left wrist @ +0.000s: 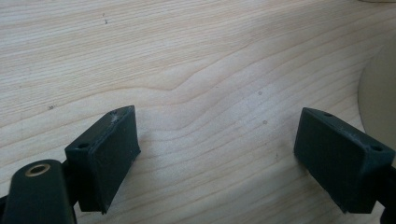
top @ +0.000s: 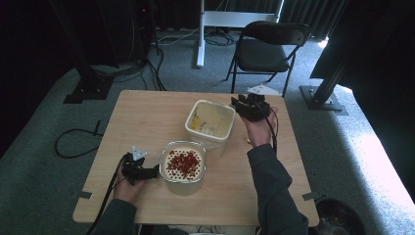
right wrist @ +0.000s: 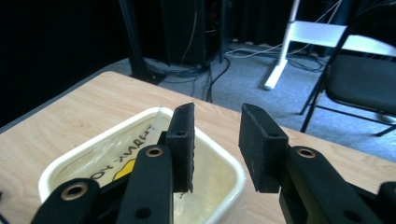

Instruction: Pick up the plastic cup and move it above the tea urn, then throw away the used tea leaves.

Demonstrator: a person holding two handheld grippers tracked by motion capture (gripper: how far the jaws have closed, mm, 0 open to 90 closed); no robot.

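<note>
Hovering above the far right rim of the cream tub point(top: 210, 122) at mid-surface, the right gripper point(top: 241, 105) has its jaws parted, pinching nothing. The left gripper point(top: 155, 171), spread wide and empty, rests beside the tub of red pieces point(top: 183, 166) toward the near edge. Straddle 1 wall squarely before closing.

Beyond my counter point(top: 147, 117) I see grey carpet point(top: 39, 161), a black folding chair point(top: 266, 49), trailing cables point(top: 73, 142), and sunlight point(top: 377, 152) at right.

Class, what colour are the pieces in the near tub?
Red pieces, clearest in the high view.
</note>
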